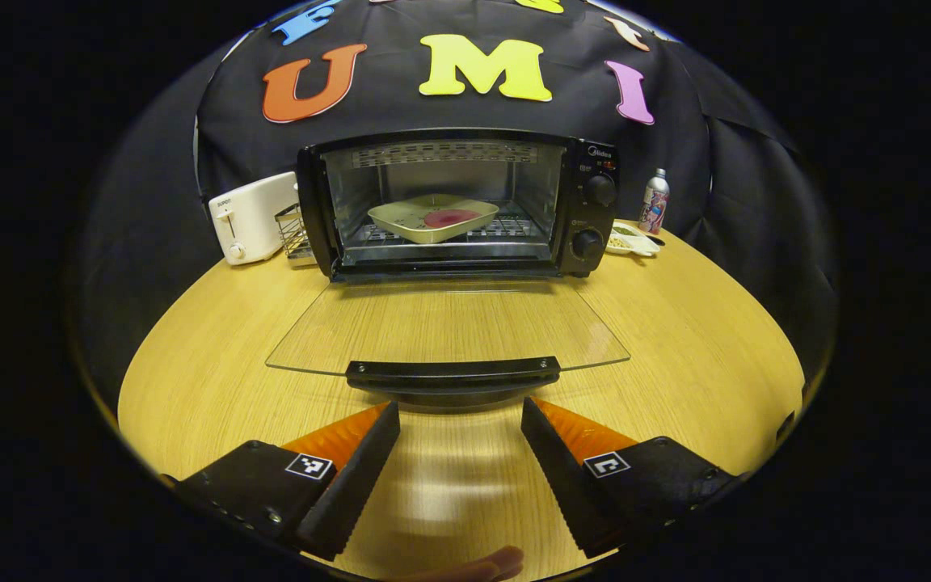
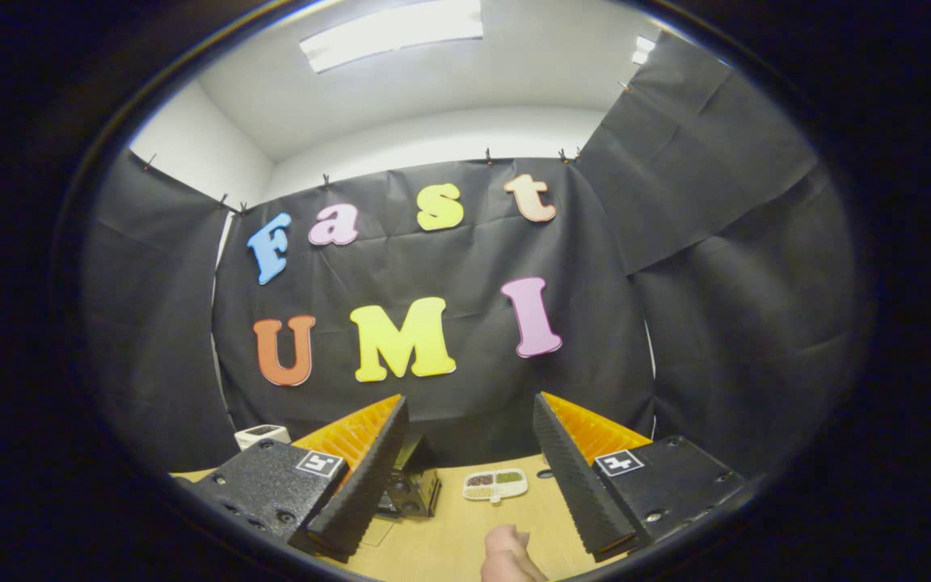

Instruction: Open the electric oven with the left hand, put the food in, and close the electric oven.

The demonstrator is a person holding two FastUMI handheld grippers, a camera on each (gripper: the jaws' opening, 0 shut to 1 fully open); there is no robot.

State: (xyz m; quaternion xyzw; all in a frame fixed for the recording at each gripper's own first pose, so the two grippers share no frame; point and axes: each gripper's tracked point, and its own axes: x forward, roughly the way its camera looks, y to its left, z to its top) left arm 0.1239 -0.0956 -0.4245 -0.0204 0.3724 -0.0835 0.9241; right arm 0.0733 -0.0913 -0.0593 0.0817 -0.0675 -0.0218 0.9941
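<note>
In the left gripper view, the left gripper [image 1: 460, 420] sits low over the near edge of the wooden worktop [image 1: 692, 339], its two black fingers spread wide with nothing between them, and a fingertip [image 1: 491, 562] of the person's hand peeks in at the very bottom. Just beyond the fingertips lies the black door handle [image 1: 452, 373], apart from both fingers and centred on the gap between them. The glass door [image 1: 449, 327] is folded fully down, flat above the worktop. Behind it, toward the far edge, stands the electric oven [image 1: 457, 202] with its cavity open; a cream tray [image 1: 431, 218] carrying a red round of food [image 1: 451, 217] rests on the rack inside. A white toaster [image 1: 251, 217] and a small wire rack [image 1: 294, 233] stand at the oven's left, a divided dish [image 1: 632, 240] and a bottle [image 1: 655, 202] at its right (both near the far right edge). The right gripper view looks higher, mostly at the booth wall and ceiling: the right gripper [image 2: 469, 436] is likewise wide open and empty, raised above the worktop, with a thumb [image 2: 507, 554] at the bottom and the divided dish [image 2: 495, 484] between its fingers, farther off.
</note>
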